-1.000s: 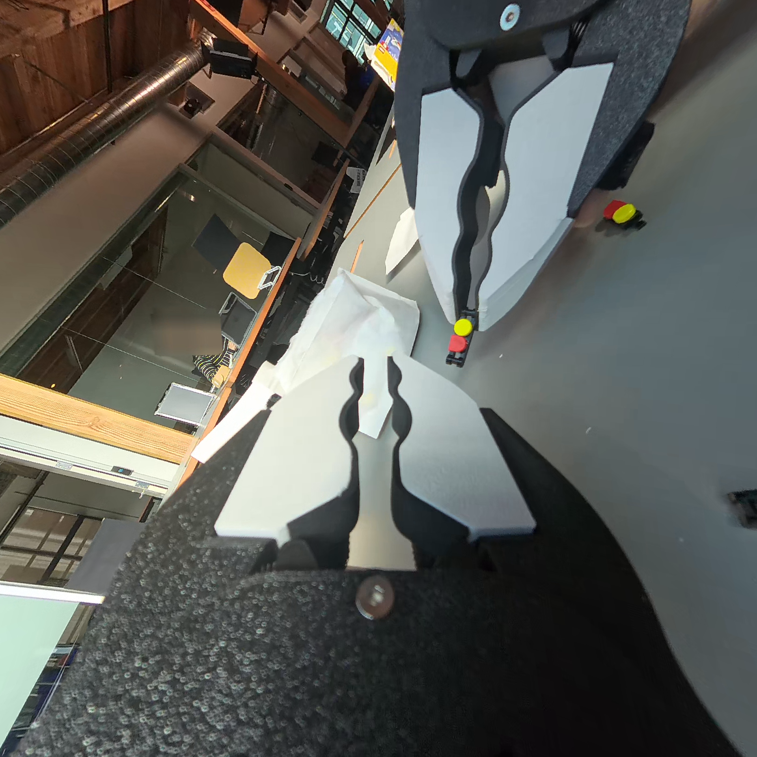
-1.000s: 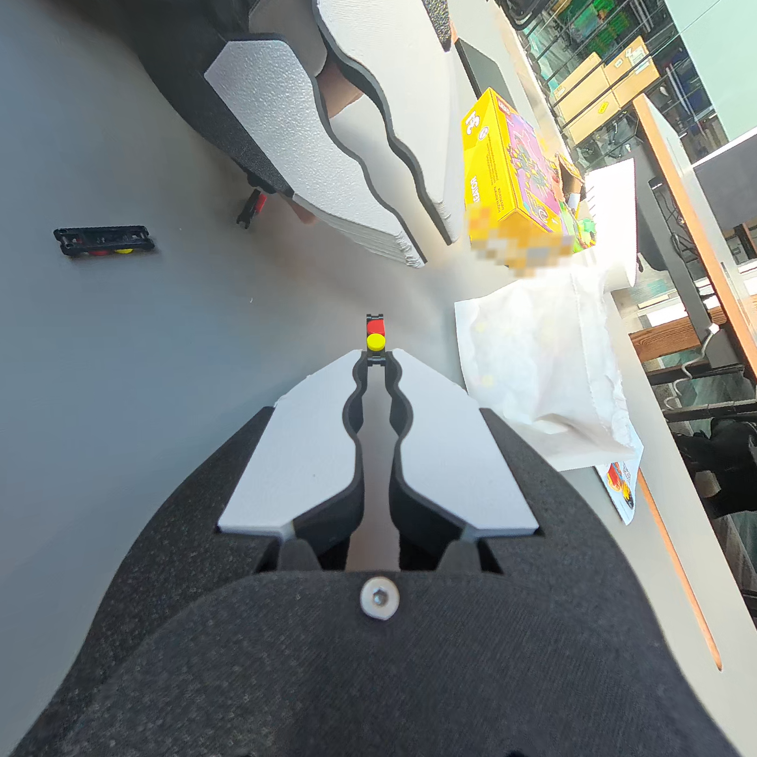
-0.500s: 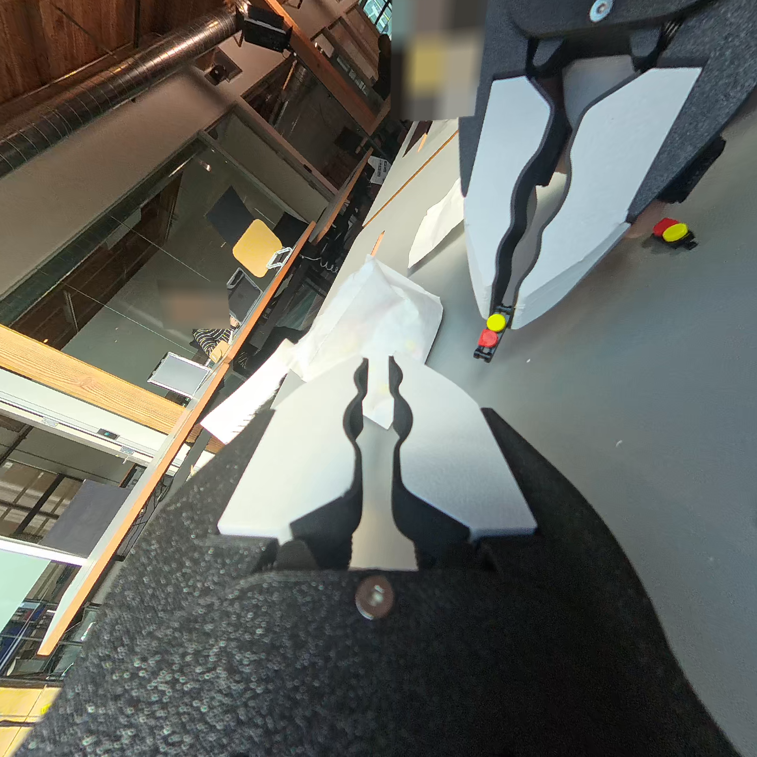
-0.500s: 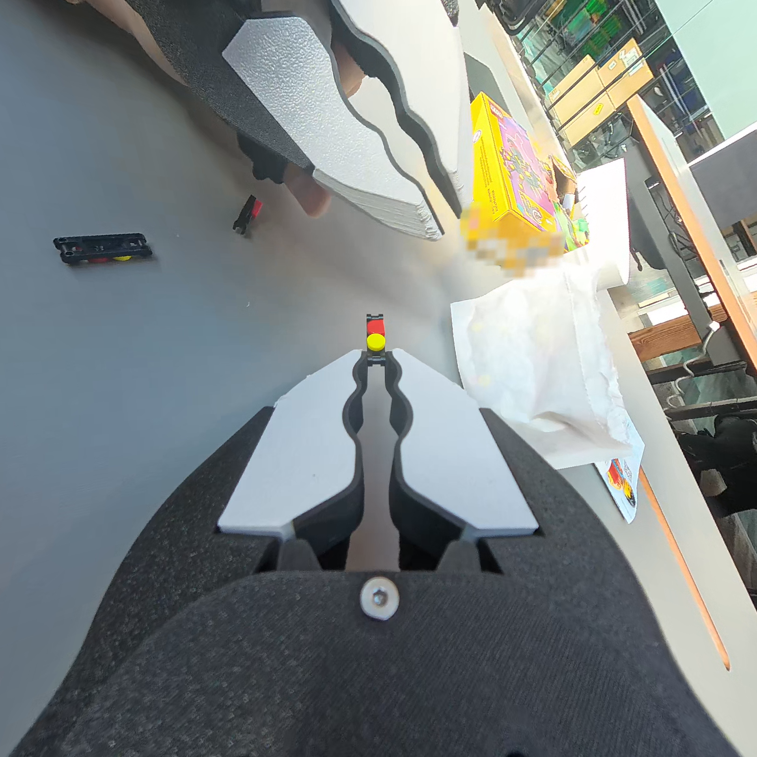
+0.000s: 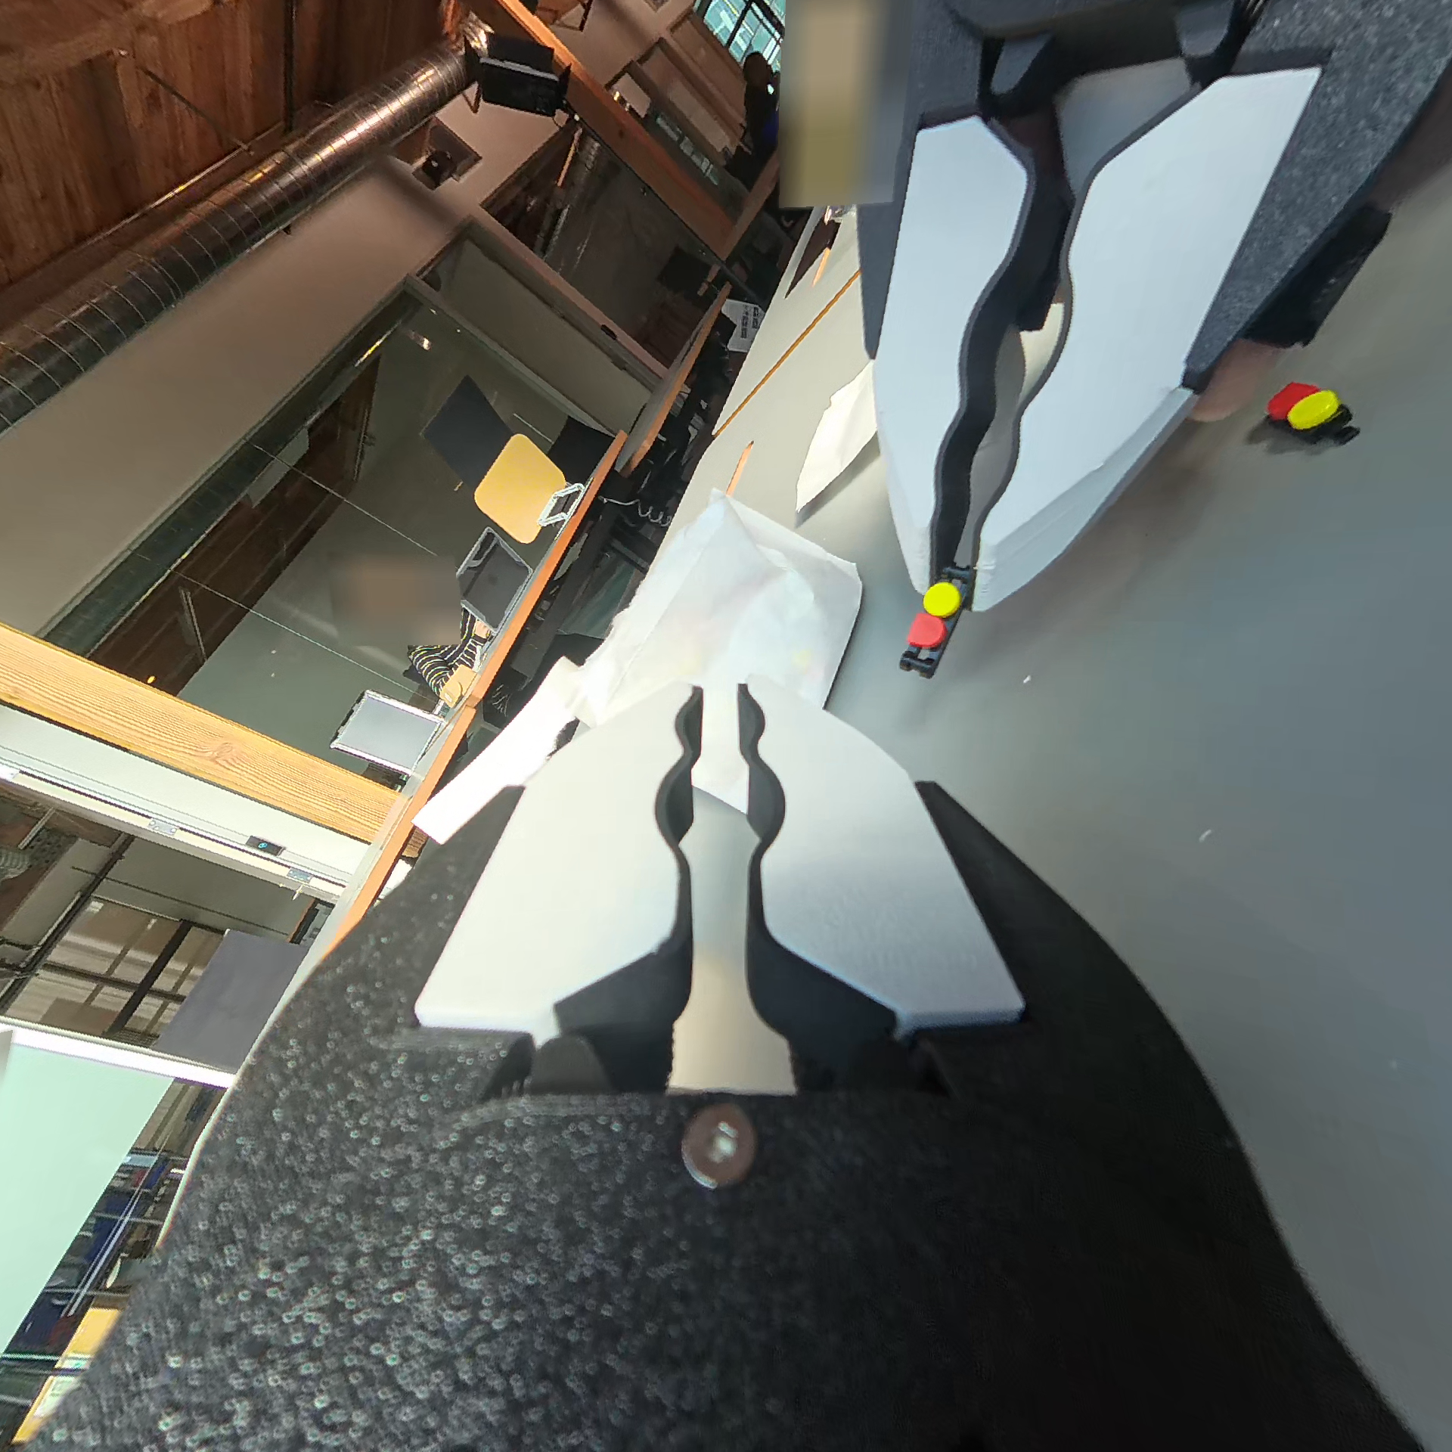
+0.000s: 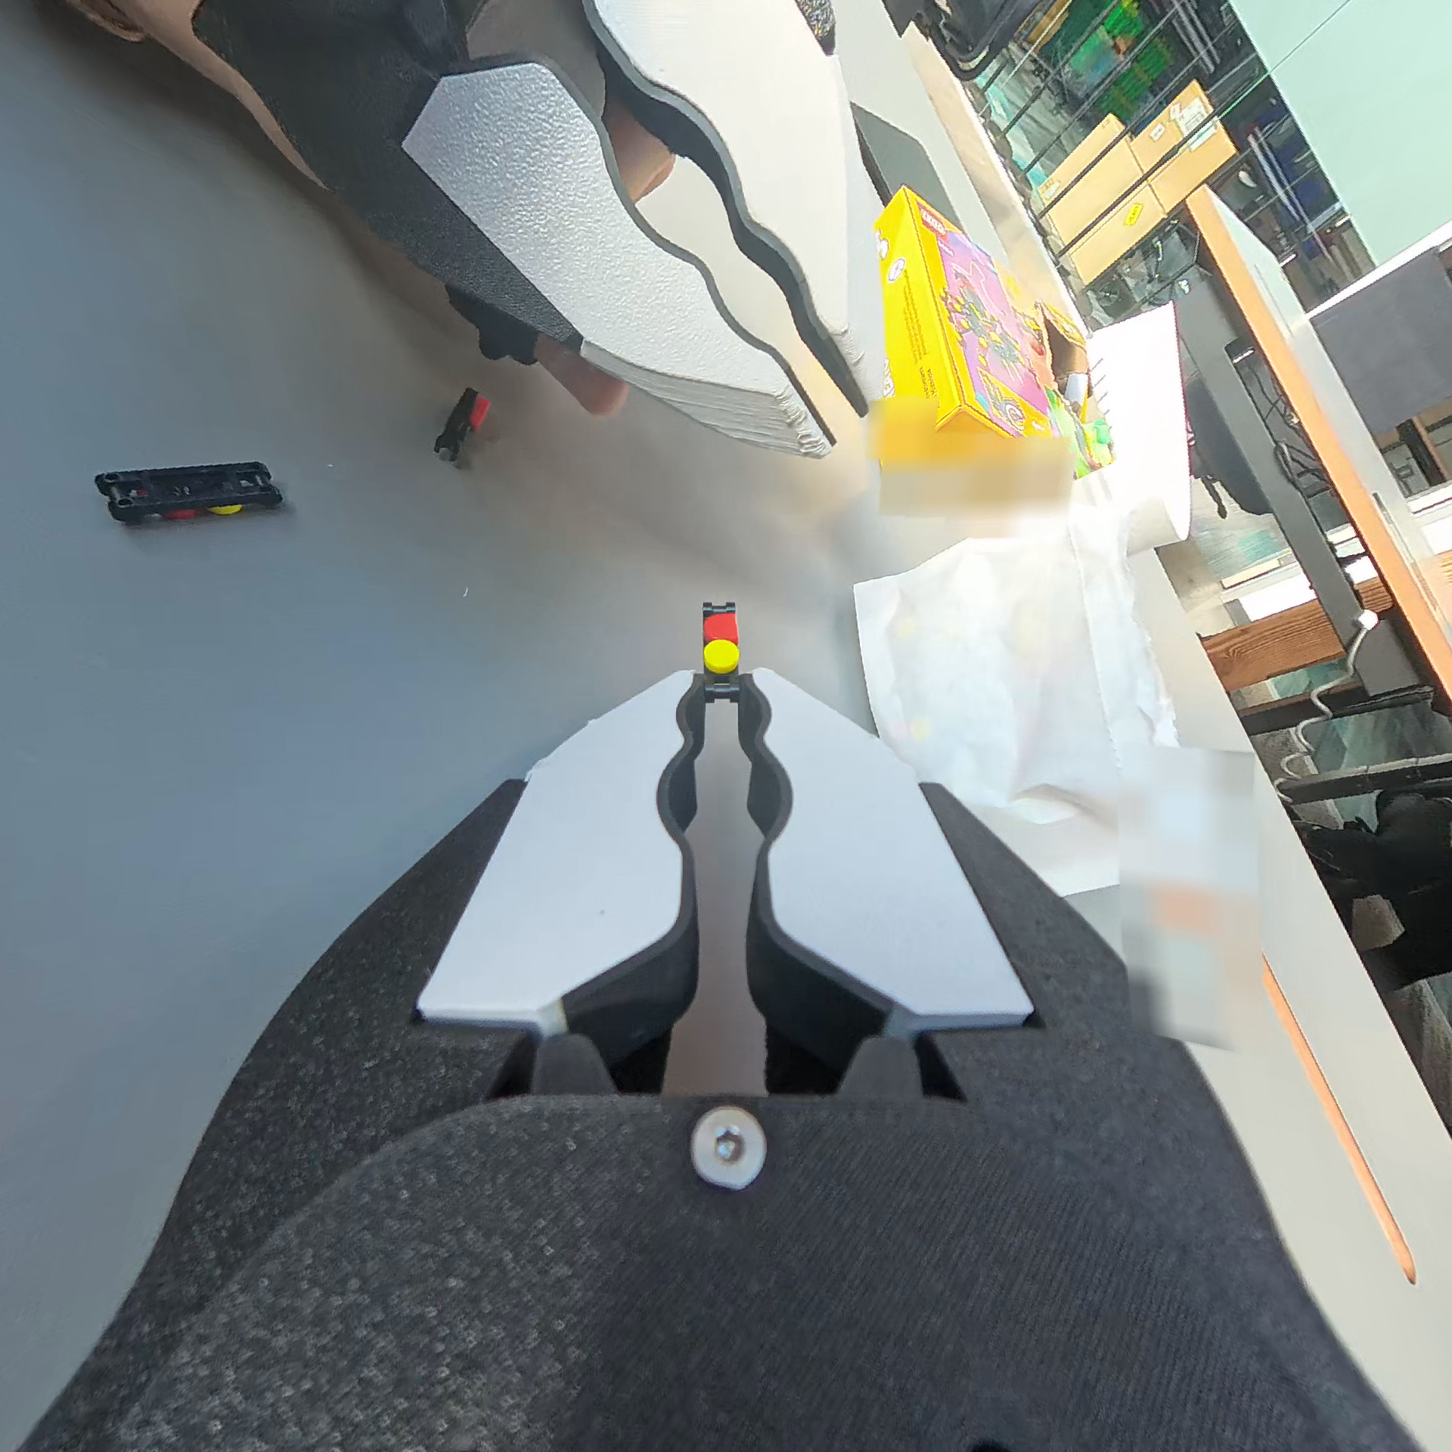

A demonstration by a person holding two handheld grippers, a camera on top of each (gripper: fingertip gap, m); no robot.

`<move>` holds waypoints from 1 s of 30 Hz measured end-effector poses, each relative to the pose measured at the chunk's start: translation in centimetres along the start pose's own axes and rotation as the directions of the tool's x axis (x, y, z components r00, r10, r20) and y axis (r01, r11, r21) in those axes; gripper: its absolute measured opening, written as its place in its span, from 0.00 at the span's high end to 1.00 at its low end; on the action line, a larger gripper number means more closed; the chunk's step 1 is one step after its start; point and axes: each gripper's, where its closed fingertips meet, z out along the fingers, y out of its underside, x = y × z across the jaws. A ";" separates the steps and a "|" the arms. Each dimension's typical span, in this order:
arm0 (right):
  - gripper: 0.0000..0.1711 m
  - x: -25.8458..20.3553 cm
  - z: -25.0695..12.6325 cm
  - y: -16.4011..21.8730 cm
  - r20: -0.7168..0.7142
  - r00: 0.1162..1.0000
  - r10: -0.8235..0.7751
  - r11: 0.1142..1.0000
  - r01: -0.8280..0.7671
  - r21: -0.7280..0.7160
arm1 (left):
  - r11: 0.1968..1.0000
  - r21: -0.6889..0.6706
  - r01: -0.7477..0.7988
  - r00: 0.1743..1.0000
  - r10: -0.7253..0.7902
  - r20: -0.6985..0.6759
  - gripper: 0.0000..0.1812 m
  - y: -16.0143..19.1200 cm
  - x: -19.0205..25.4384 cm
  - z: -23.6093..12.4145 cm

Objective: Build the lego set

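1. The right gripper (image 6: 720,685) is clenched on a small black lego strip (image 6: 720,654), which carries a red round stud and a yellow one; the strip sticks out past the fingertips, above the grey table (image 6: 236,746).
2. From the left wrist view the same right gripper (image 5: 957,577) comes in from the top, its white fingers (image 5: 1116,314) pinched tight on the black lego strip (image 5: 931,625), yellow stud nearest the tips, red stud further out.
3. The left gripper (image 5: 716,695) holds nothing. Its fingertips stand slightly apart with only the white paper bag (image 5: 738,605) showing through the gap.
4. In the right wrist view the left gripper (image 6: 833,428) hangs beyond the held strip, up and to the left of it, and its fingers are parted there too.
5. Well to the left of the held strip, a longer black lego frame (image 6: 188,493) lies flat on the table, with a red and a yellow piece under its near edge.
6. Between that frame and the held strip, nearer the frame, sits a small black-and-red lego piece (image 6: 463,420).
7. To the right of the held strip lies the white paper bag (image 6: 990,691), crumpled, and beyond the bag stands a yellow lego box (image 6: 958,322).
8. In the left wrist view a red-and-yellow lego piece (image 5: 1308,408) on a black base rests on the table (image 5: 1178,786), to the right of the held strip and well apart from it.
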 end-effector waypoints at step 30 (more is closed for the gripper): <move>0.96 0.9 -0.8 -0.9 -0.046 0.999 0.011 0.997 -0.008 0.072 | 0.997 0.041 -0.061 0.981 0.067 -0.182 0.96 -0.6 3.6 0.2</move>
